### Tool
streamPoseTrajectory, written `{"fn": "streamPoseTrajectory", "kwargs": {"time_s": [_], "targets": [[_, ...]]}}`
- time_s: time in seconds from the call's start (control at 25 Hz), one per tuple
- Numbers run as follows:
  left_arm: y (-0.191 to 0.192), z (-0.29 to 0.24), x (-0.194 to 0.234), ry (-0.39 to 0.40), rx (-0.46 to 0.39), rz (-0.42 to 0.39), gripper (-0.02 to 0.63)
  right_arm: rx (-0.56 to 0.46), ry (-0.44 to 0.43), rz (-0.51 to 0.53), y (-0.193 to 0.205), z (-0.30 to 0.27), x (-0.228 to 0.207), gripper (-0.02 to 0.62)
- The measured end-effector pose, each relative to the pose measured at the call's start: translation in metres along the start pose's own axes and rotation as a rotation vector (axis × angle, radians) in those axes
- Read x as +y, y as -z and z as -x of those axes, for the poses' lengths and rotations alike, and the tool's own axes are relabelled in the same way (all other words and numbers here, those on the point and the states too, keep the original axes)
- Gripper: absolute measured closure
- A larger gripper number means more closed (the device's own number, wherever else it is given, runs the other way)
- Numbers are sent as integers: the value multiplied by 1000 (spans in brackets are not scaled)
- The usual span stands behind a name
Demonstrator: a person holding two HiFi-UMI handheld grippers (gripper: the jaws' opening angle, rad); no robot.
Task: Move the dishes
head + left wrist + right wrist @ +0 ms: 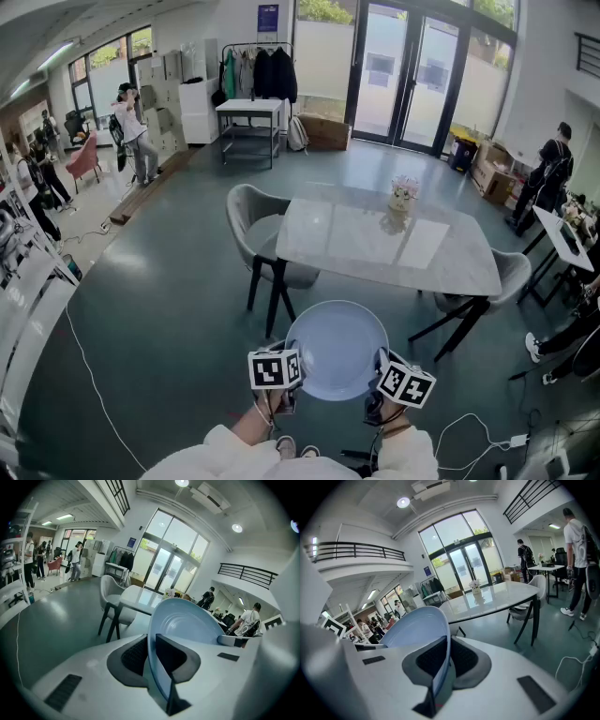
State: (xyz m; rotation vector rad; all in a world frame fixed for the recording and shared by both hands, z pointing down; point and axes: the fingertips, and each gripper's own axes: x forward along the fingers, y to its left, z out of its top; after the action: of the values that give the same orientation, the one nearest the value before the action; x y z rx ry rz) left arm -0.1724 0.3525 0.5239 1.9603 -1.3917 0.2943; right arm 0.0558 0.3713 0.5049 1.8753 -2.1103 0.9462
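The plate (337, 349) is up in the air, short of the bench's (356, 239) near edge. The left hand-held gripper (289, 373) and right hand-held gripper (378, 377) pinch opposite rims. It looks stiff, glossy and breakable (probably slippery too), so rim grips make sense.

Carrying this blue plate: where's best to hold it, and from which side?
Grip the thin rim of the plate at two opposite edges, coming in from its left and right sides. It is wide and shallow, so only the rim fits between jaws. The left hand-held gripper and right hand-held gripper are clamped there.
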Motion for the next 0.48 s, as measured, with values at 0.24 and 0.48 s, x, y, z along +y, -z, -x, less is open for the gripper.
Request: {"fn": "streamPoseTrajectory", "kwargs": {"time_s": [0.24,0.48], "targets": [[-2,0,2,8,0,0,568,-1,2,-3,-1,-1,4,517],[-1,-2,9,17,10,-2,568,5,8,-6,3,-4,10,517]]}}
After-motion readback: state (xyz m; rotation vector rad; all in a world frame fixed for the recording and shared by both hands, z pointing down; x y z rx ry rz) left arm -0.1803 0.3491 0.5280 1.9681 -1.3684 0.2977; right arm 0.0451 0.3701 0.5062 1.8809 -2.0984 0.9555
